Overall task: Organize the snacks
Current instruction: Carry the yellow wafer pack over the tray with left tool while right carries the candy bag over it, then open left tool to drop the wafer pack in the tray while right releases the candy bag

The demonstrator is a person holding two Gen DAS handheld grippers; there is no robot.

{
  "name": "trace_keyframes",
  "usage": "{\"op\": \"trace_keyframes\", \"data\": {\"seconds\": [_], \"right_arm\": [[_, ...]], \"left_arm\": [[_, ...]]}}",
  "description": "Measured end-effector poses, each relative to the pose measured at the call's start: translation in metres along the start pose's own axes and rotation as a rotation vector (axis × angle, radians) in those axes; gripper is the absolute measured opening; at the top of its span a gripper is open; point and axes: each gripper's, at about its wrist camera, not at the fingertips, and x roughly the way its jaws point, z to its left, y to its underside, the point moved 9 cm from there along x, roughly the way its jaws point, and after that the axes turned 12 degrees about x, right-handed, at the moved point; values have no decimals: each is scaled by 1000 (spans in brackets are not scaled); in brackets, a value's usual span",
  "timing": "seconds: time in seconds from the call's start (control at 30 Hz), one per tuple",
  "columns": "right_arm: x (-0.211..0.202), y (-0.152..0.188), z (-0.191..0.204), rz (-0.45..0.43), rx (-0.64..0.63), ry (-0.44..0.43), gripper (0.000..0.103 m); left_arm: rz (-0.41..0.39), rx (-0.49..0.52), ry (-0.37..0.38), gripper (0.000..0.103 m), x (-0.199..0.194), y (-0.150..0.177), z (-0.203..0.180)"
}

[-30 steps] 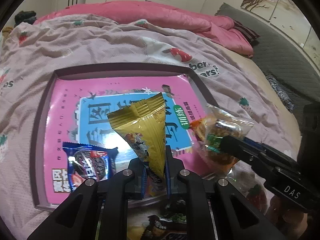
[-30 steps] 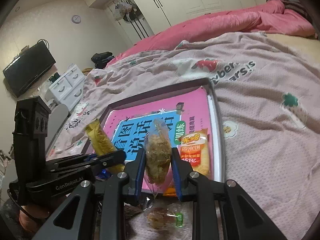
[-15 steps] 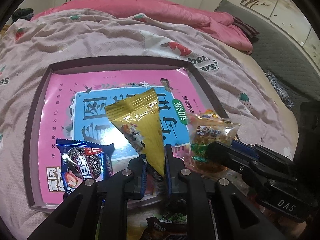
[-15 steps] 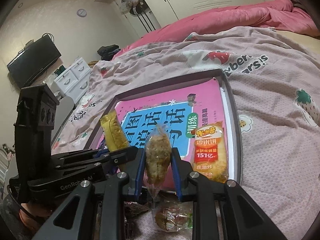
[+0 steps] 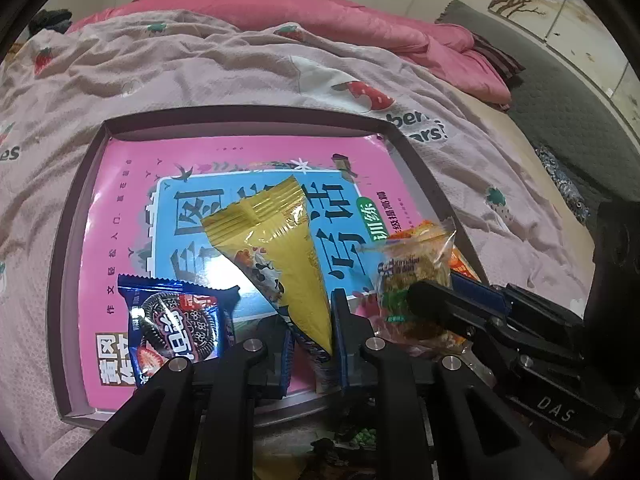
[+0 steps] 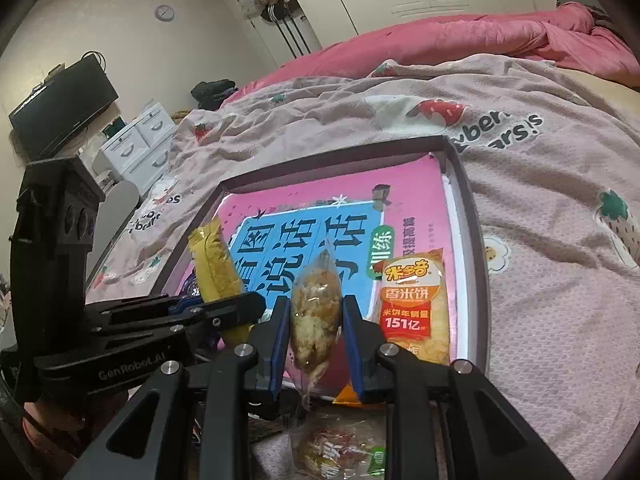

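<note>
Two grippers over the tray. Left gripper pinching yellow packet. Right gripper clamping clear snack bag, both packs upright between pads.

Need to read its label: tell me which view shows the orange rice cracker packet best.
The right wrist view: the orange rice cracker packet lies flat in the tray, print facing up. The left wrist view shows only an orange sliver behind the clear snack bag the right gripper holds.

Two close wrist views, shared tray ahead.
</note>
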Motion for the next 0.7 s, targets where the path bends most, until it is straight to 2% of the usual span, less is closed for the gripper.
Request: {"op": "trace_keyframes", "data": {"seconds": [0.5,0.7], "right_arm": [[-2,-2,-5,-13,-35,83,27],[-6,-6,-13,-23,-11,101,28]], "left_arm": [[10,-17,-9,21,5,2,5],[12,-31,-8,26,4,3,8]]}}
